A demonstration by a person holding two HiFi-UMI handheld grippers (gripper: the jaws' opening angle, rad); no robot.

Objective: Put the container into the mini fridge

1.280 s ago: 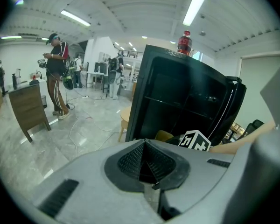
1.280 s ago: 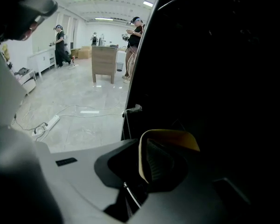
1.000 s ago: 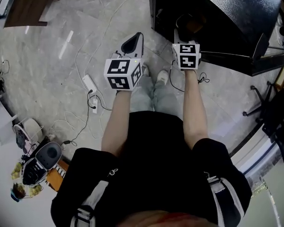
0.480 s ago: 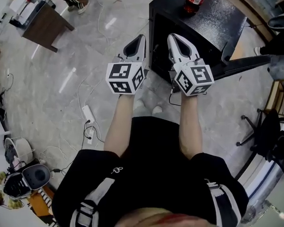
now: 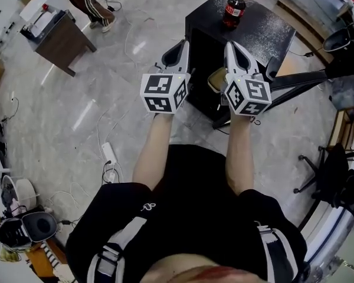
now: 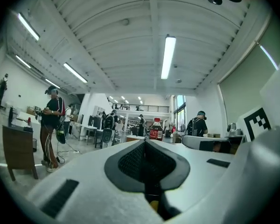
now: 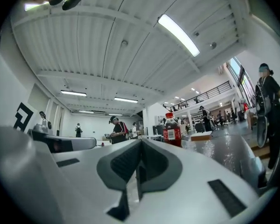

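The left gripper [image 5: 179, 46] and the right gripper [image 5: 232, 47] each have their jaws pressed together on nothing, as both gripper views show plainly. Between them in the head view, a tan container [image 5: 215, 79] seems to sit already inside the open front of the black mini fridge [image 5: 265, 31]. Its door [image 5: 310, 78] hangs out at 3 o'clock of the right gripper. What is left, I judge, is shutting that door: push its outer edge slowly with the closed right jaws, so the cola bottle [image 5: 233, 8] on top at 12 o'clock does not topple. The gripper views catch the bottle and people in the hall, never the container or door.
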